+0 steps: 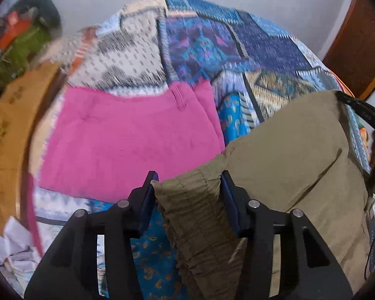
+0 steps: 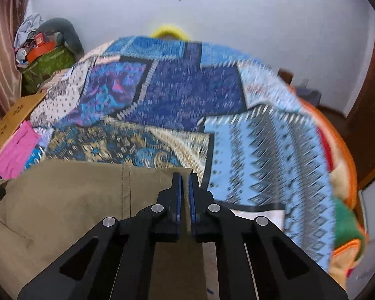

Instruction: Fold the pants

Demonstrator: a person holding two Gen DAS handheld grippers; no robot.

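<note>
On the bed (image 2: 177, 95), which is covered with a busy blue patchwork bedspread (image 2: 192, 87), a pair of khaki pants (image 2: 70, 195) is spread out at the near edge. In the right wrist view the right gripper (image 2: 184, 177) is clamped tight on a thin edge of that khaki cloth at its far right corner, pads nearly meeting with only the fabric between them. So that one's definitely got hold of the pants.

Over on the left wrist view, the left gripper (image 1: 188, 177) sits around the gathered, crinkly waistband (image 1: 192, 200) of the same pants (image 1: 287, 150). The bunched cloth fills the gap and touches both pads, but honestly I can't tell if the pads are really pressing on it or just sitting against it. At the far right edge of that view you can just see the other gripper's black body.

Other stuff around: a folded pink garment (image 1: 127, 140) lies flat on the bedspread just left of the khaki pants, the two touching or nearly so at the near corner. A cardboard box (image 1: 10, 130) sits against the left side of the bed, and behind it there's a green bag (image 2: 47, 62) heaped with clutter in the corner by the wall. A yellow ring-shaped thing (image 2: 168, 31) peeks over the far edge of the bed. Both views are a bit blurry.
</note>
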